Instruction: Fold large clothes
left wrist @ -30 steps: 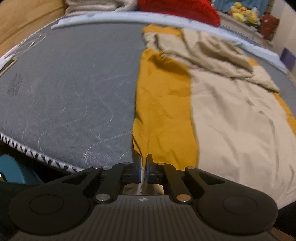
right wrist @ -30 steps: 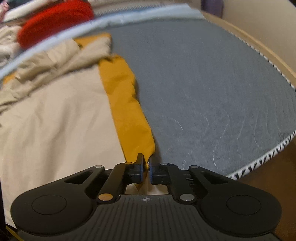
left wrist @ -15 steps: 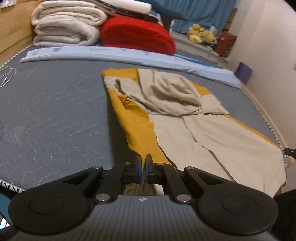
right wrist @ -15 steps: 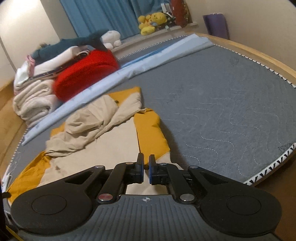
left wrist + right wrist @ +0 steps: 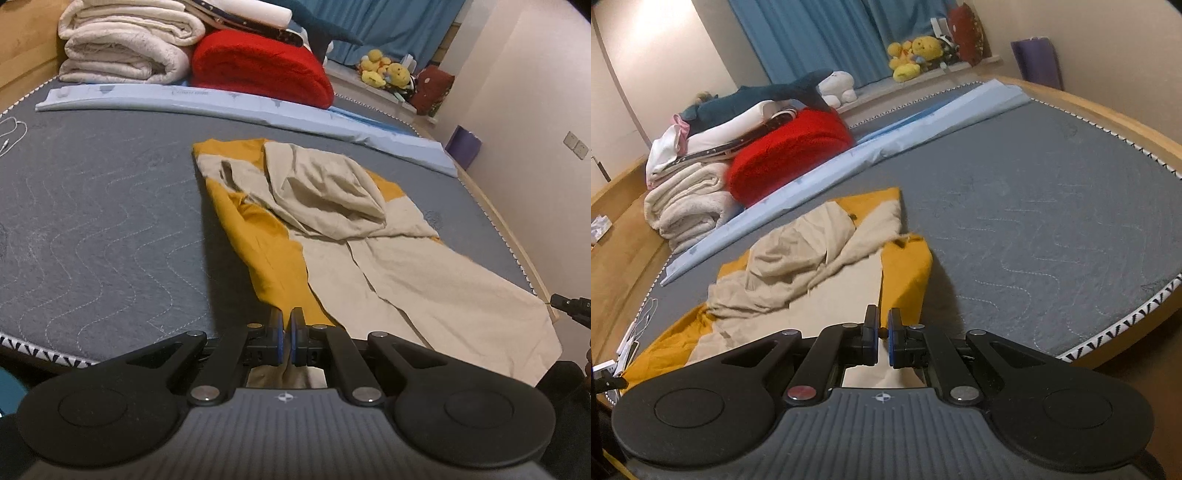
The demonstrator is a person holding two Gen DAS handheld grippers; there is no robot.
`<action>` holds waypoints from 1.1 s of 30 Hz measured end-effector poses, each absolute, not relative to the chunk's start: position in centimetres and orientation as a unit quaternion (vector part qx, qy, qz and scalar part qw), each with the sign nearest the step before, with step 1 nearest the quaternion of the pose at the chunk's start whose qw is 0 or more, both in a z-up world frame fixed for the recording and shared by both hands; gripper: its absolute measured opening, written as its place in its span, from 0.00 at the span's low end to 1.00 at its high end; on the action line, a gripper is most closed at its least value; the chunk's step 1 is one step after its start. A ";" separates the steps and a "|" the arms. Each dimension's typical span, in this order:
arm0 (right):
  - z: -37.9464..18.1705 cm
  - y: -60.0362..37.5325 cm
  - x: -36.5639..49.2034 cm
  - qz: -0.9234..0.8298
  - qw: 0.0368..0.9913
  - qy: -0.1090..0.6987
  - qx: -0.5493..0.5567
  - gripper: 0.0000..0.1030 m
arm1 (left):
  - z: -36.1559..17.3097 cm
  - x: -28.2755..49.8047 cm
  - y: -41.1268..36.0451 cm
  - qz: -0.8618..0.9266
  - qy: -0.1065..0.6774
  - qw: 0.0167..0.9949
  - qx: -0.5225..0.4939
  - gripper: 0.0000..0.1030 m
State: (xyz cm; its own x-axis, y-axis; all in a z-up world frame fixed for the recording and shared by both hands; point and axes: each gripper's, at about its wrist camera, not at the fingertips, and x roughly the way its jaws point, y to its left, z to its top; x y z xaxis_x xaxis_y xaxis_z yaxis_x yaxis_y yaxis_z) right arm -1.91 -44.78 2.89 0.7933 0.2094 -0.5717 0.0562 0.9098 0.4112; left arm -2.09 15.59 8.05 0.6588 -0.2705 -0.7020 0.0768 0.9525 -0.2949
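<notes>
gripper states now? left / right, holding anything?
Left gripper: closed, fingers pinching the yellow-and-beige garment at its near edge.
Right gripper: closed, pinching the same garment's other near corner.

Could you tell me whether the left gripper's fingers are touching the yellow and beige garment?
Touching. In the left wrist view, the left gripper is shut on the garment, whose near yellow edge runs between the fingers and shows behind them.

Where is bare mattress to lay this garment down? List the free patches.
Free: grey mattress between the garment, the blue strip and the near edge; likewise the wide stretch on the garment's other side. Crowded: behind the strip, the red cushion and white blankets.
</notes>
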 end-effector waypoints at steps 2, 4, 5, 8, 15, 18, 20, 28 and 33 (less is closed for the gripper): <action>3.2 -45.0 -2.2 0.046 0.923 0.319 0.211 0.04 | 8.1 -2.3 15.8 -0.095 0.404 0.902 -0.121 0.03; 3.6 -44.9 -2.7 0.051 0.923 0.317 0.211 0.04 | 8.2 -2.6 15.8 -0.096 0.406 0.900 -0.124 0.03; 3.7 -44.8 -3.0 0.053 0.923 0.316 0.211 0.04 | 8.4 -2.7 15.9 -0.098 0.406 0.900 -0.125 0.03; 4.2 -44.9 -3.7 0.058 0.923 0.313 0.216 0.04 | 9.2 -3.3 16.2 -0.104 0.402 0.901 -0.127 0.03; 6.6 -45.5 -1.0 0.067 0.924 0.303 0.222 0.04 | 10.8 -1.0 17.5 -0.109 0.409 0.894 -0.147 0.03; 7.6 -45.3 3.7 0.072 0.925 0.302 0.221 0.04 | 10.7 2.9 18.4 -0.109 0.411 0.891 -0.161 0.03; 7.7 -44.8 8.0 0.071 0.925 0.304 0.216 0.03 | 9.9 6.7 19.4 -0.101 0.411 0.887 -0.183 0.03; 4.6 -42.5 30.9 0.061 0.915 0.314 0.244 0.04 | 2.8 26.0 24.2 -0.026 0.443 0.847 -0.294 0.06; 1.8 -42.9 37.8 -0.025 0.927 0.278 0.252 0.15 | 0.7 31.2 27.0 0.021 0.425 0.842 -0.331 0.31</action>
